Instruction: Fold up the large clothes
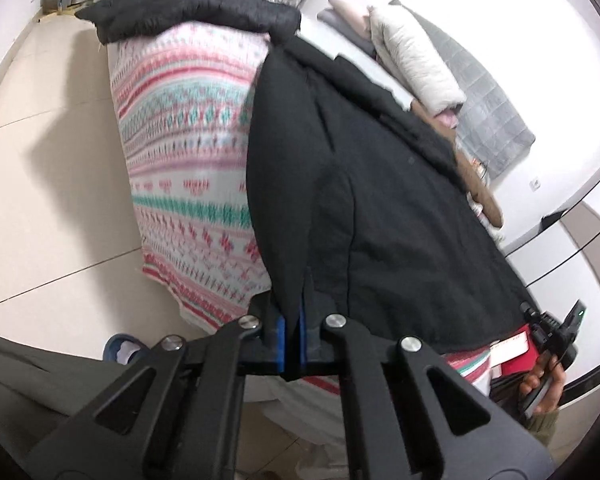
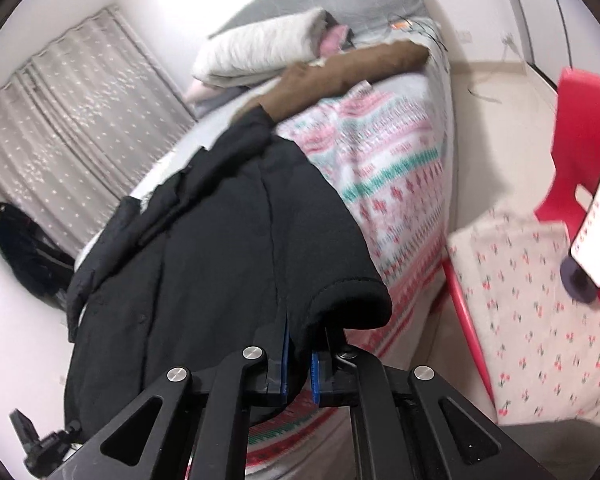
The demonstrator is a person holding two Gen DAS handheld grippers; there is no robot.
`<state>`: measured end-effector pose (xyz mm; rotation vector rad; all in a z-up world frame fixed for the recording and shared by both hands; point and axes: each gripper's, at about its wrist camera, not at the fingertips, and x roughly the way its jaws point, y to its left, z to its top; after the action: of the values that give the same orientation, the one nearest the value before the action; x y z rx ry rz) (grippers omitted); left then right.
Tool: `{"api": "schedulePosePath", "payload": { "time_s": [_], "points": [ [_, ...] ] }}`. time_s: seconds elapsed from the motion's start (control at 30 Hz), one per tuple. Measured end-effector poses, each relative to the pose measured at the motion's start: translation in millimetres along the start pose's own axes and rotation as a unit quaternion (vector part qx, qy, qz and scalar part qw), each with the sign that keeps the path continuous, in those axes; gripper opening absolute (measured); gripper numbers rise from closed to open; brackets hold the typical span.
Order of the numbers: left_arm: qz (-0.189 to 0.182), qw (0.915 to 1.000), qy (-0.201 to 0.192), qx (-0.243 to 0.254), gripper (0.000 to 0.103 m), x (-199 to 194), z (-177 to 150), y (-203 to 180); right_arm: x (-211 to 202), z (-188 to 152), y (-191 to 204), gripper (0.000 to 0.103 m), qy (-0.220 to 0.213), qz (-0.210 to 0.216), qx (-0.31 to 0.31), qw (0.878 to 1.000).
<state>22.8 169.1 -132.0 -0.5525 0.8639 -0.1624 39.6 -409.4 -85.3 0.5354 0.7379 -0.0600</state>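
Observation:
A large black coat (image 1: 380,208) lies lengthwise on a bed covered by a pink, white and green patterned blanket (image 1: 188,152). My left gripper (image 1: 293,320) is shut on the coat's near hem at one corner. My right gripper (image 2: 299,344) is shut on the near hem at the other corner, where the black cloth (image 2: 220,260) bunches over the fingers. One sleeve (image 1: 188,12) stretches out to the far left edge of the bed. The right gripper also shows at the lower right of the left wrist view (image 1: 552,332), held by a hand.
A white rolled quilt (image 2: 260,48) and a brown garment (image 2: 340,72) lie at the bed's head. A red chair (image 2: 580,128) with a cherry-print cushion (image 2: 532,320) and a lit phone (image 2: 598,216) stands right of the bed. Tiled floor (image 1: 52,160) lies left. A curtain (image 2: 72,128) hangs behind.

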Motion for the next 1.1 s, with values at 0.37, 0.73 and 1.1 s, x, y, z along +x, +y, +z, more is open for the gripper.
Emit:
{"api": "schedulePosePath", "payload": {
  "time_s": [0.37,0.73,1.1],
  "points": [
    [-0.002,0.998,-0.063,-0.009,0.005,-32,49,-44,-22,30,26,0.006,-0.042,0.083,0.002,0.996],
    [-0.022,0.994,-0.098,-0.045,0.005,-43,80,-56,-26,54,28,0.006,-0.046,0.091,0.016,0.995],
    [-0.038,0.9861,-0.136,-0.087,0.005,-78,92,-36,-75,63,78,0.005,-0.098,0.13,-0.022,0.986]
  ]
}}
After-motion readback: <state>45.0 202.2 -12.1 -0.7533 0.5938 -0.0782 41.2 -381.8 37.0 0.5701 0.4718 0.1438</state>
